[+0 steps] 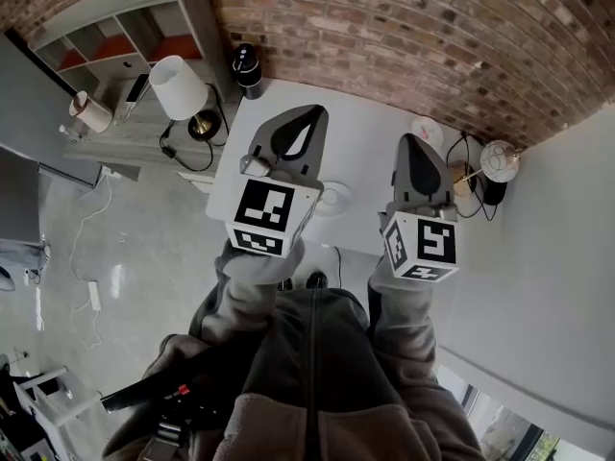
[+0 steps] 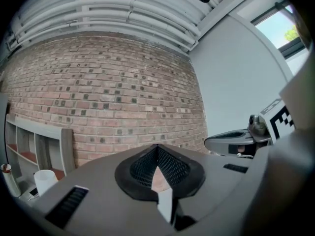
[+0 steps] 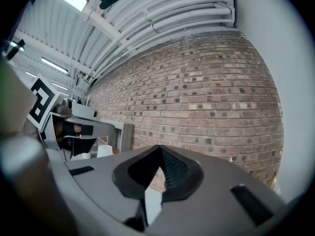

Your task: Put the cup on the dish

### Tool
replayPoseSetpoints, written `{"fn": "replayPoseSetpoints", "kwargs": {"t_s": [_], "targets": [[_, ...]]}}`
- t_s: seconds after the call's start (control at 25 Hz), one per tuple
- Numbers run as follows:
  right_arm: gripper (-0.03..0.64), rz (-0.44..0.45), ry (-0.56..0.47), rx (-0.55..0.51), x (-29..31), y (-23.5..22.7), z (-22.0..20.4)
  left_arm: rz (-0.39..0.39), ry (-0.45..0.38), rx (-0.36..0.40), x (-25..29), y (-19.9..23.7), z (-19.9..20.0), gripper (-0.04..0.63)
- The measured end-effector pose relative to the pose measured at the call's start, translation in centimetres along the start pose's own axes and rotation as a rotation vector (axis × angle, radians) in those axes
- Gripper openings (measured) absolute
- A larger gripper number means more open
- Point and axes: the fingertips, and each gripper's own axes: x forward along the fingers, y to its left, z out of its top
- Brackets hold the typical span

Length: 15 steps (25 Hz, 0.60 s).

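A red brick wall [image 1: 404,27] backs the white worktop [image 1: 365,152]. Left of it stand a grey shelf unit [image 1: 125,36] and a white-shaded lamp [image 1: 178,86]. The floor [image 1: 125,267] is glossy grey. A window [image 2: 283,26] sits high in the white side wall [image 2: 231,82].

Brick wall [image 1: 404,27]: rough, matt, reddish courses with pale mortar.
Table [image 1: 365,128]: white, smooth, matt.
Floor [image 1: 125,257]: grey, polished, throws back light.
Left gripper [image 1: 315,111] and right gripper [image 1: 413,138]: grey moulded plastic, matt. Inner pads [image 2: 171,168] black, finely ribbed.
Lamp shade [image 1: 178,86]: white, looks like cloth.
Lamp base [image 1: 203,125]: shiny, brass-coloured metal.
Dish [image 1: 334,198]: white, smooth.
Sleeve [image 1: 252,286]: grey, soft, fleece-like cloth.
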Motion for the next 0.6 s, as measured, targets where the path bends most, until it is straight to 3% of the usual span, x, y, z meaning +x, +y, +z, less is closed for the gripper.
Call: {"fn": "replayPoseSetpoints", "kwargs": {"t_s": [0.6], "targets": [[0.003, -0.024, -0.131, -0.058, 2.2, -0.3, 7.7, 0.028, -0.127, 0.095, 1.4, 1.6, 7.1, 0.005]]}}
